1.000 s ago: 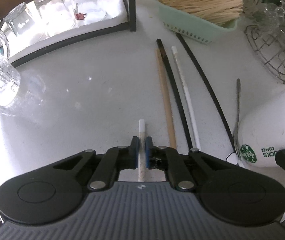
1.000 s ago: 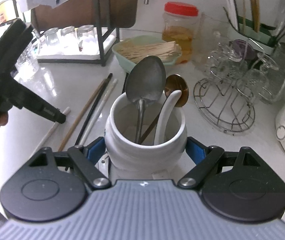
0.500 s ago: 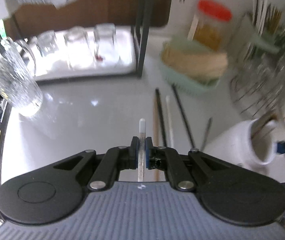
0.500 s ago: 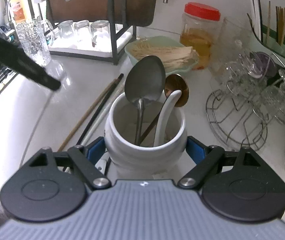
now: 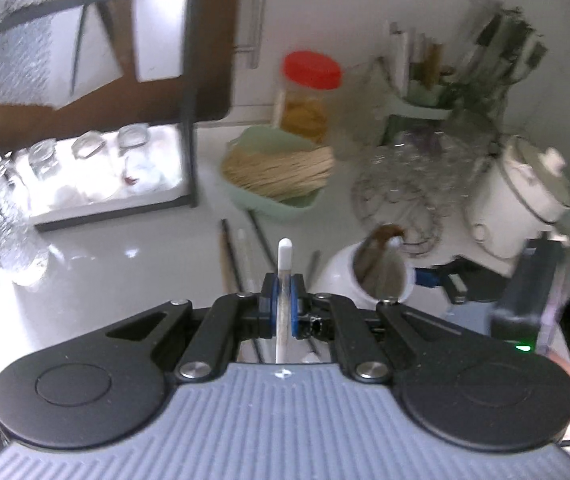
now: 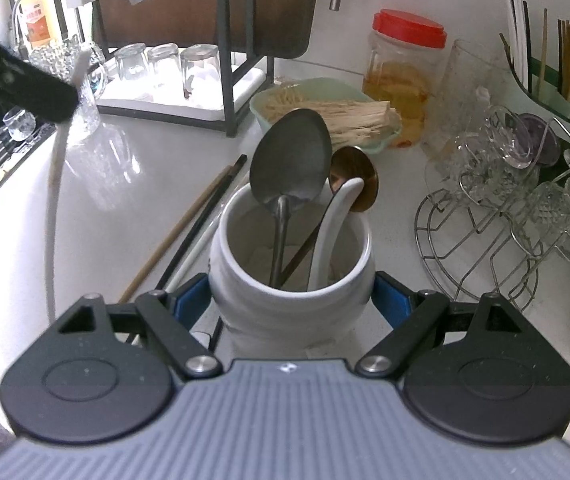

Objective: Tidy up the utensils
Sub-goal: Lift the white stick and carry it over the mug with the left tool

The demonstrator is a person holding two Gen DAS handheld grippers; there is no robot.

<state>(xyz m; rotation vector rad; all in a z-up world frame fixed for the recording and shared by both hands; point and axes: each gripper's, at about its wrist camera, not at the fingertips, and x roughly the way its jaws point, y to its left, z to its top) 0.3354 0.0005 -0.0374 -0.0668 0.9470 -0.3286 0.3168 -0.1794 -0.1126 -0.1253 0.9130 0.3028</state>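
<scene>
White chopstick (image 5: 284,276) higher in left tool (image 5: 283,312).

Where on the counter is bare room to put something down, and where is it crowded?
Bare counter lies between the glass rack and the loose chopsticks. It is crowded right of the utensil jar: wire glass stand, red-lidded jar, green basket.

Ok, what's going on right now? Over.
Left tongs shut on white chopstick, off the counter. Right tongs clamp the white jar. Spoons crowd the jar's mouth.
</scene>
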